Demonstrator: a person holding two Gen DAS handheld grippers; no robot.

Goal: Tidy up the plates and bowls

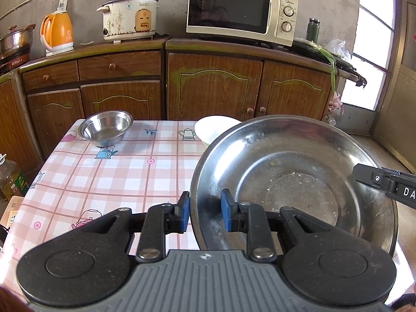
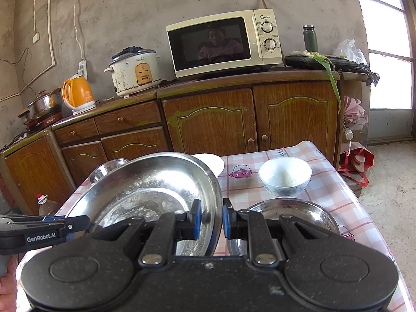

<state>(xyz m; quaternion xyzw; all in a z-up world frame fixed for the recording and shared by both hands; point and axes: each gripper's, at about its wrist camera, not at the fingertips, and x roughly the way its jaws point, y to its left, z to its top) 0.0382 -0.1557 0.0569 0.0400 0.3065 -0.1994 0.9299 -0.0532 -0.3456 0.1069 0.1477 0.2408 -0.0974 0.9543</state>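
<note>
- The table (image 1: 124, 171), under its pink checked cloth, fills the near ground of both views. I'm working over its near edge.
- I have the big steel plate (image 1: 291, 171) up off the cloth and tilted. In the left wrist view it sits at about 3 o'clock of centre.
- My left gripper (image 1: 205, 214) is pinched narrow on the plate's rim at roughly 8 o'clock.
- My right gripper (image 2: 212, 219) is clamped on the opposite rim, at about 4 o'clock.
- In the right wrist view, a smaller steel plate (image 2: 306, 212) lies just beyond my right gripper at 3 o'clock. I judge that's the stacking target.
- The white-and-blue bowl (image 2: 285, 178) stands beyond it at 1 o'clock. A steel bowl (image 1: 106, 128) is at the far left corner, at 10 o'clock in the left wrist view.
- To do this well, I'd keep both pinches even, level the plate before lowering, and centre it so the rims don't clash.
</note>
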